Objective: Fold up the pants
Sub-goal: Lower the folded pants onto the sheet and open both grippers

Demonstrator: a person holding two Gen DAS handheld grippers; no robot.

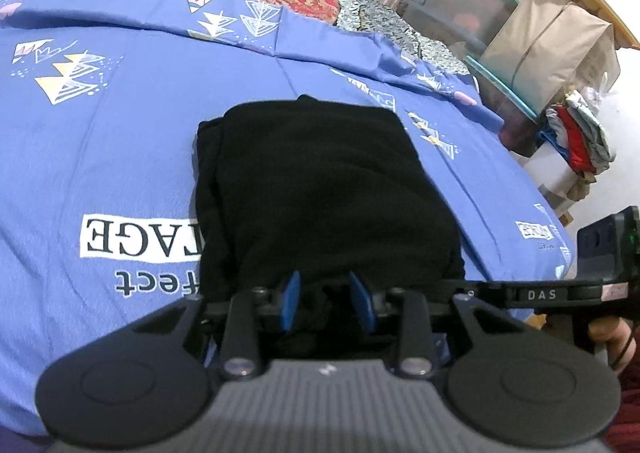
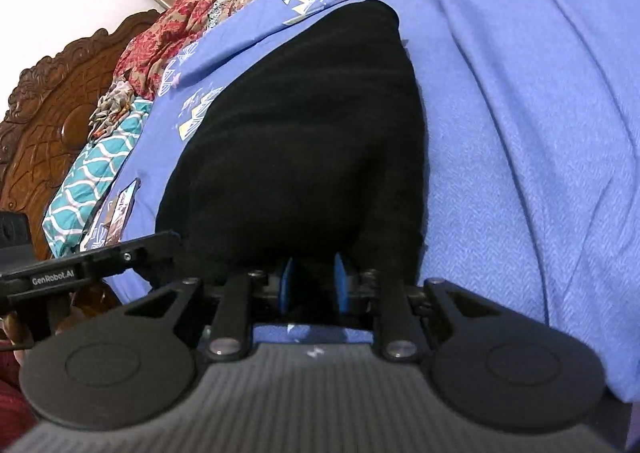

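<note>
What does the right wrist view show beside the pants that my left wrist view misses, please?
Observer: What looks like a phone lies on the blue sheet, left of the black pants.
Operator: Is anything beyond it?
Observer: A carved wooden headboard stands at the picture's left edge.
Operator: And the right tongs?
Observer: The right tongs have black fabric between their pads; whether they grip it, I cannot tell.
</note>
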